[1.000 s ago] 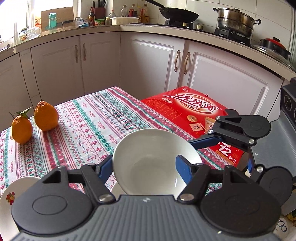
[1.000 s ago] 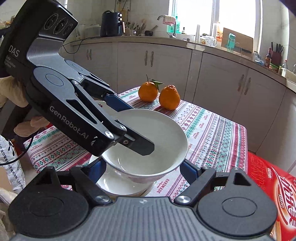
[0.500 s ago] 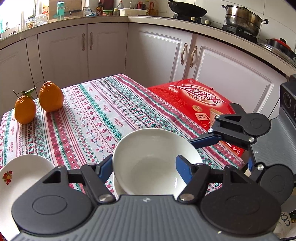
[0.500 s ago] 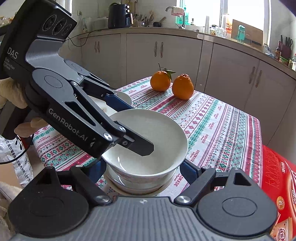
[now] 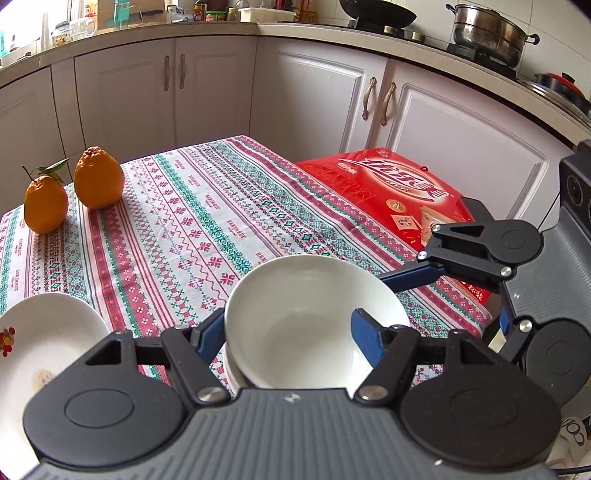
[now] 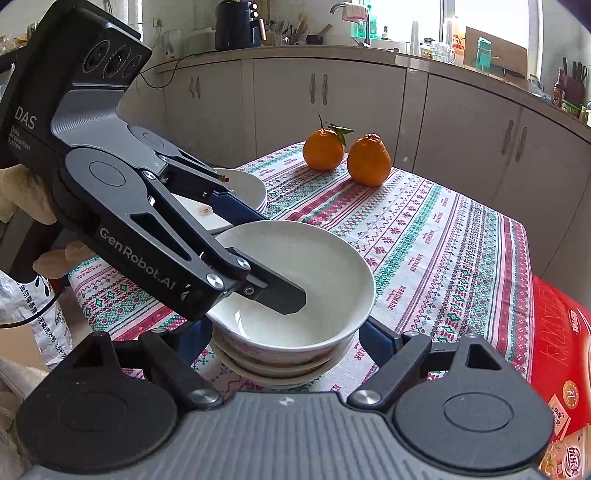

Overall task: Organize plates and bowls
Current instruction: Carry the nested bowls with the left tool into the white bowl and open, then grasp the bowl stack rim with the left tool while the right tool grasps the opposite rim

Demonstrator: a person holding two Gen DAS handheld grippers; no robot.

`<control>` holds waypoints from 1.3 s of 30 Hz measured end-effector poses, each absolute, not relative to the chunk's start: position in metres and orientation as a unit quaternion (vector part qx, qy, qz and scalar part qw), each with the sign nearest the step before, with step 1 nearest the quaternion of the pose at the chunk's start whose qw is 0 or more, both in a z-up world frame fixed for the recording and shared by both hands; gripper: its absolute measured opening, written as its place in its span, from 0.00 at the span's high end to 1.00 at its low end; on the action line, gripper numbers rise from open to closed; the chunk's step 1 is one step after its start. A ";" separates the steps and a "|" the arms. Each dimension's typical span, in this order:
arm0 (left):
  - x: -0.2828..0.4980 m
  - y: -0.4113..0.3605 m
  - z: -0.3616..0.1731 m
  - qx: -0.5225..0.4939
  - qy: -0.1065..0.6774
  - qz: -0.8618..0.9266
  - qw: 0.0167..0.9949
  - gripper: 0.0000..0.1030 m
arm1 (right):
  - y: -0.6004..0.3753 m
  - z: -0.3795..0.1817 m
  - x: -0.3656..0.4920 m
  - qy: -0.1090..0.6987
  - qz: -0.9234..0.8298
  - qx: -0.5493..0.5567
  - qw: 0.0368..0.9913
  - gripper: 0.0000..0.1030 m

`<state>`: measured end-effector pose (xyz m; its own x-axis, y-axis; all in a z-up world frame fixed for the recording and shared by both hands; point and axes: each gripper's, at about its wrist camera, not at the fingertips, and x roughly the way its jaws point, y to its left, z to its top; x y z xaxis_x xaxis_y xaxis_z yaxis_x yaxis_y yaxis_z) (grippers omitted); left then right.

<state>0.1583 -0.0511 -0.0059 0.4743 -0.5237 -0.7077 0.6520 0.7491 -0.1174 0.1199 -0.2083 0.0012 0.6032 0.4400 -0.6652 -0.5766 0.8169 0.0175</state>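
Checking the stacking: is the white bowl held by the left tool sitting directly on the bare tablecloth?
No. In the right wrist view the white bowl rests on other dishes stacked beneath it, not on the tablecloth.

White kitchen cabinets [image 5: 317, 92], bright window [image 6: 406, 18]

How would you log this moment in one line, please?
phase: stacking | left gripper: shut on bowl rim | bowl: atop stack | right gripper: straddles stack, grip unclear

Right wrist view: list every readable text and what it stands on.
"DAS" and "Data Acquisition System": left gripper body.
"GenRobot.AI": left gripper's arm.
"12": red box, in the left wrist view.
Red box's Chinese lettering, tablecloth words, bag print: too small or blurred to read.
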 end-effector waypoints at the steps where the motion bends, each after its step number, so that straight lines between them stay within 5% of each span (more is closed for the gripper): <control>1: 0.158 -0.051 -0.006 0.083 0.381 -0.344 0.854 0.31 | -0.208 0.001 0.120 0.343 0.286 -0.100 0.889 0.13; 7: 0.159 -0.050 -0.008 0.082 0.381 -0.343 0.855 0.29 | -0.208 -0.001 0.121 0.344 0.287 -0.095 0.889 0.13; 11: 0.155 -0.048 -0.006 0.084 0.365 -0.346 0.860 0.10 | -0.209 0.002 0.119 0.339 0.294 -0.091 0.889 0.10; 13: 0.152 -0.048 -0.002 0.094 0.354 -0.342 0.865 0.09 | -0.209 0.005 0.117 0.331 0.295 -0.094 0.891 0.00; 20: 0.133 -0.032 0.021 0.110 0.301 -0.342 0.884 0.02 | -0.213 0.013 0.108 0.317 0.297 -0.124 0.892 0.00; 39: 0.112 -0.017 -0.036 0.185 0.356 -0.387 0.830 0.01 | -0.212 -0.023 0.111 0.370 0.317 -0.212 0.848 0.00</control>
<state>0.1124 -0.0172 -0.0355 0.4477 -0.5112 -0.7336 0.7742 0.6322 0.0319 0.1113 -0.2116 -0.0233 0.5265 0.3799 -0.7606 -0.6933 0.7096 -0.1255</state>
